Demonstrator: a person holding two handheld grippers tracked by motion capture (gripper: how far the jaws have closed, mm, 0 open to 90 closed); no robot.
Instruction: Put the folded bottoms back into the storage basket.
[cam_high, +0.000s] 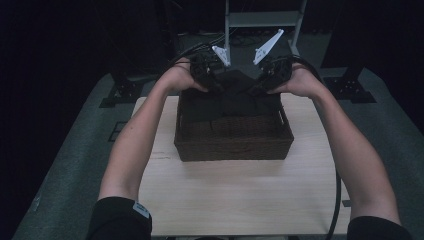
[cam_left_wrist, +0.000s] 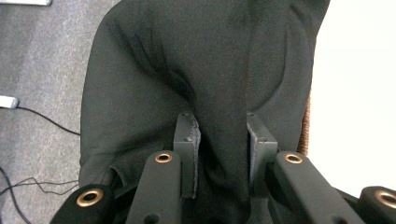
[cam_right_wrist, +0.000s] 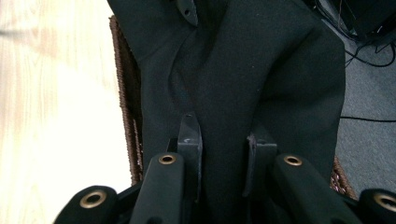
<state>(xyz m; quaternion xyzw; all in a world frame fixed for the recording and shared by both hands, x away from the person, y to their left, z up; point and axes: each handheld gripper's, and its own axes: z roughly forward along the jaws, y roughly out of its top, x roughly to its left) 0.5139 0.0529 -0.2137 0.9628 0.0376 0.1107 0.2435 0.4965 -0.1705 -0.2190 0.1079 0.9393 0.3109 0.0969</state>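
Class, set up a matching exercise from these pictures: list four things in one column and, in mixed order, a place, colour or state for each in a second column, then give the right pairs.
Things:
1. dark cloth
2. basket
3. table
4. left gripper

Descriptions:
A. pale wood
B. brown wicker, standing on the table
C. shut on a fold of fabric
D. held at both far corners above the basket, hanging into it

Pairs: 1-D, 2-B, 3-A, 4-C. The right gripper grips the cloth likewise.

Overhead forward-down view plus two close jaw-level views, dark cloth (cam_left_wrist: 196, 70) shared.
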